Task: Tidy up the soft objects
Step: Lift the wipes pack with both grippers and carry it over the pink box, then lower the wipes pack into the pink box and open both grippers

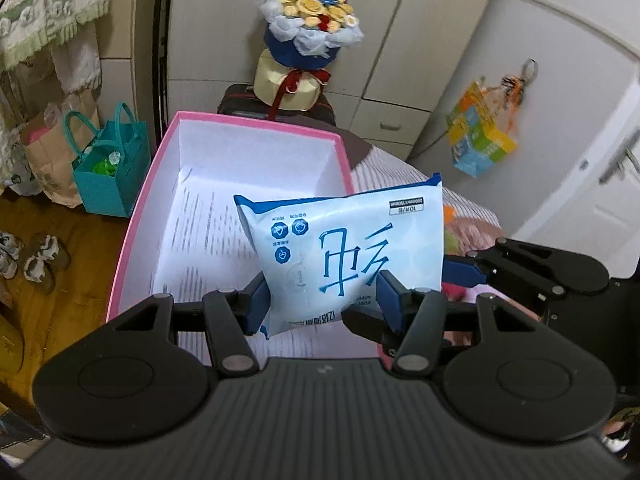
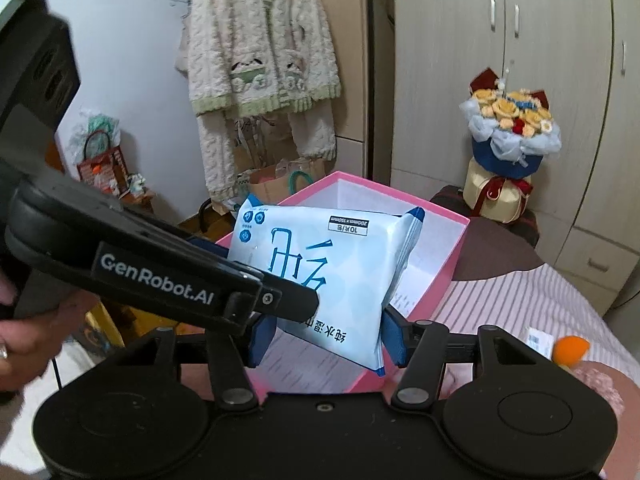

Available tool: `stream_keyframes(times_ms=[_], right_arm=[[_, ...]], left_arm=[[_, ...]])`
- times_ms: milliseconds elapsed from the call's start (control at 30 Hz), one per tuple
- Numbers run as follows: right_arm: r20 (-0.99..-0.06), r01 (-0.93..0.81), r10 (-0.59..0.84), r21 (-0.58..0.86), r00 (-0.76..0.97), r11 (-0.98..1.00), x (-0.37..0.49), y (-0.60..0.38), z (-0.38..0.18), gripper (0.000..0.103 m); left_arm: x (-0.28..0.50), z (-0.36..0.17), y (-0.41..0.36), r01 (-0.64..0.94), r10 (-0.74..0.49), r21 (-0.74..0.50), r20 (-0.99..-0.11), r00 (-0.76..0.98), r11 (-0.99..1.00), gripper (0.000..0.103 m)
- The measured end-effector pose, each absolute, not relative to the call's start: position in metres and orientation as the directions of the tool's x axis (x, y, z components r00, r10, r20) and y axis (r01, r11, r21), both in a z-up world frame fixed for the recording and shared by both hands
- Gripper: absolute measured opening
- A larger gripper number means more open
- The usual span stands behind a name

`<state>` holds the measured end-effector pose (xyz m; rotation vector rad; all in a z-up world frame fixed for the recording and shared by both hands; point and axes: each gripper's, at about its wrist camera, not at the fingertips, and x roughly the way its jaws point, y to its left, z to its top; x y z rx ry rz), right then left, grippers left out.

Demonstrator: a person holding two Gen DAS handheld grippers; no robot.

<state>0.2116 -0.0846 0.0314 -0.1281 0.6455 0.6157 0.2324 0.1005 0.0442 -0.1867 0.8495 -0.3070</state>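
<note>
A soft blue-and-white wet-wipes pack (image 1: 340, 248) is held above an open pink box (image 1: 256, 120) with a white inside and a printed sheet on its floor. My left gripper (image 1: 322, 300) is shut on the pack's lower edge. My right gripper (image 2: 324, 336) is also shut on the same pack (image 2: 320, 268), gripping its near edge over the box (image 2: 448, 272). In the left wrist view the right gripper's fingers (image 1: 464, 270) reach in from the right beside the pack. In the right wrist view the left gripper's arm (image 2: 160, 276) crosses from the left onto the pack.
The box sits on a striped pink bed cover (image 2: 520, 304). A flower bouquet (image 1: 310, 24) stands on a dark suitcase behind it. A teal bag (image 1: 108, 168) and paper bags sit on the wood floor at left. A wardrobe (image 2: 520, 60), a hanging cardigan (image 2: 260, 48) and an orange toy (image 2: 570, 350) are around.
</note>
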Motion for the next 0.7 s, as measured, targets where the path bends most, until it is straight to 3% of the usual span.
stream_keyframes(times_ms=[333,567,700], right_arm=[[-0.666,-0.491,0.490,0.208,0.562,0.846,0.304,-0.065,-0.012,0.062],[-0.732,-0.491,0.412,0.122,0.543,0.863,0.328,-0.045,-0.023,0.062],[-0.744,-0.501,0.405,0.110,0.531,0.858,0.327,-0.043,-0.021,0.066]], left_arm=[[0.317,0.005,0.109,0.118,-0.281,-0.263,-0.758,0.588,0.957,0.055],[0.339,-0.020,0.123,0.073,-0.337,-0.358,-0.765,0.548,0.931,0.056],[0.333,-0.022,0.126,0.044,-0.311,-0.343,-0.781,0.541,0.938,0.059]])
